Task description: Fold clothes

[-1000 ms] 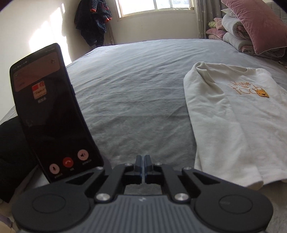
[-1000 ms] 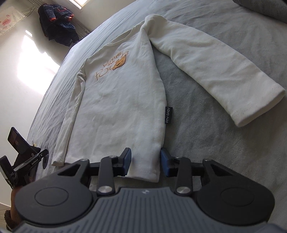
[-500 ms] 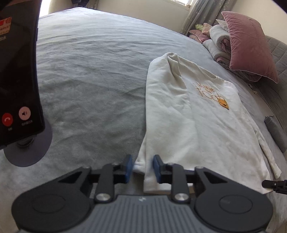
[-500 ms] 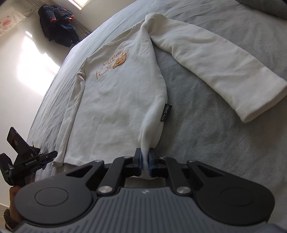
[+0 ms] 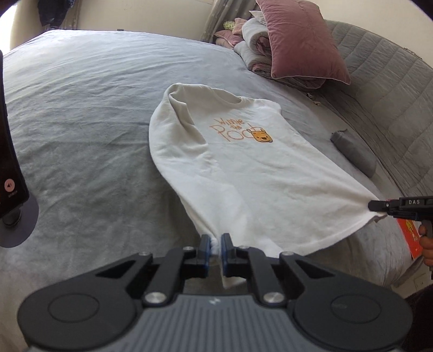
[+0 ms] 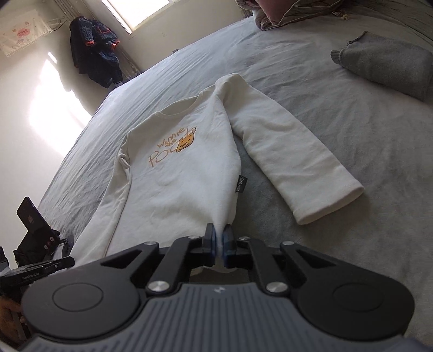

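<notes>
Left gripper (image 5: 214, 245) pinching hem corner of cream shirt (image 5: 243, 168); right gripper (image 6: 219, 239) clamped on opposite corner

A pink pillow (image 5: 303, 40) is leaning on folded quilts (image 5: 254, 51) at the bed's (image 5: 81, 113) head. A dark jacket (image 6: 94, 54) is hanging near a window (image 6: 127, 10).

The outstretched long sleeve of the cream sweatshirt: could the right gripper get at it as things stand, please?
Probably not yet: the right gripper is shut on the cream sweatshirt's hem corner. The outstretched sleeve lies uncovered on the grey bedsheet, so only that grip hinders.
</notes>
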`<state>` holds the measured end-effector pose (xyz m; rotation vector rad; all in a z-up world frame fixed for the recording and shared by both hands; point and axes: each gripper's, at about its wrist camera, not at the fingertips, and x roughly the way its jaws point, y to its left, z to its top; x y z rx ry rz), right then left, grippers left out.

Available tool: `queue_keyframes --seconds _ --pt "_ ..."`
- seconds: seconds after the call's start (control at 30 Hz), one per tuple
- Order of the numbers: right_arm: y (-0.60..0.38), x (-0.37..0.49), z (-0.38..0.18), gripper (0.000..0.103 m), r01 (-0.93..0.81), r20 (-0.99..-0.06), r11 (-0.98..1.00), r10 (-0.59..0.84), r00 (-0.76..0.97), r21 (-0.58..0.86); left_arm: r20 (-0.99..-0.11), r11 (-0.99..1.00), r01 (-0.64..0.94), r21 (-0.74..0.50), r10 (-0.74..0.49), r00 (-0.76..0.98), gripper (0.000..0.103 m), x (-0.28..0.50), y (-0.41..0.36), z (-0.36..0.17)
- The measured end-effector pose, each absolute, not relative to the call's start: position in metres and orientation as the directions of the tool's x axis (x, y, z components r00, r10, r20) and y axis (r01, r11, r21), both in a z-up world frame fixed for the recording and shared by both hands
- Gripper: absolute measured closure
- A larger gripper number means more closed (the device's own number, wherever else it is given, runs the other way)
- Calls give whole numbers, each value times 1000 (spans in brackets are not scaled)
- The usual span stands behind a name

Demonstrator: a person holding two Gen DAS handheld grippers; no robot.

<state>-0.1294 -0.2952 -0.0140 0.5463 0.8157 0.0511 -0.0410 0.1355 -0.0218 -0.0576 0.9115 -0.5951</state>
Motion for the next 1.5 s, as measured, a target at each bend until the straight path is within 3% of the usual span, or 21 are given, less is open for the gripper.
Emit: queue_keyframes --seconds 0.27,0.4,0.43,0.47,0.53,0.73,0.83,0.9,0.93,0.97,1.03,1.37,1.5 --pt "-294 -129 -49 94 194 -772 876 261 579 441 -782 836 463 -296 -490 385 91 -29 131 -41" --pt "-299 -129 -50 84 225 -788 880 228 572 417 -786 849 445 -285 -473 399 71 -22 130 -43" --pt "-304 -131 -47 75 238 -779 879 206 592 413 -785 852 439 -284 -470 404 66 -20 131 -43" --pt "-308 -133 -43 58 250 -769 878 184 612 409 -786 856 433 -283 -465 407 66 -18 131 -44" --pt "-317 -135 -39 47 281 -760 881 125 637 381 -790 863 420 -280 -456 410 66 -15 130 -46" --pt "-342 -123 -57 47 415 -782 869 -53 622 271 -804 884 368 -289 -433 408 68 -1 124 -57" --pt "-352 -116 -66 47 446 -767 836 -48 640 320 -810 896 348 -274 -410 419 80 5 117 -60" --pt "-355 -111 -68 62 456 -750 819 -47 660 349 -808 902 350 -251 -395 438 95 6 113 -56" --pt "-353 -107 -68 79 460 -751 824 -66 657 330 -806 904 358 -234 -386 449 96 6 110 -52" --pt "-351 -105 -68 86 462 -751 828 -79 655 316 -802 904 367 -221 -382 458 96 6 108 -49" --pt "-349 -102 -64 91 462 -741 830 -91 665 313 -793 903 386 -190 -373 481 97 3 103 -41" --pt "-347 -98 -31 93 520 -630 844 -333 701 133 -809 903 405 -143 -342 477 95 7 96 -39" --pt "-355 -95 -34 89 530 -646 840 -340 683 118 -818 917 371 -148 -324 475 84 14 98 -46"
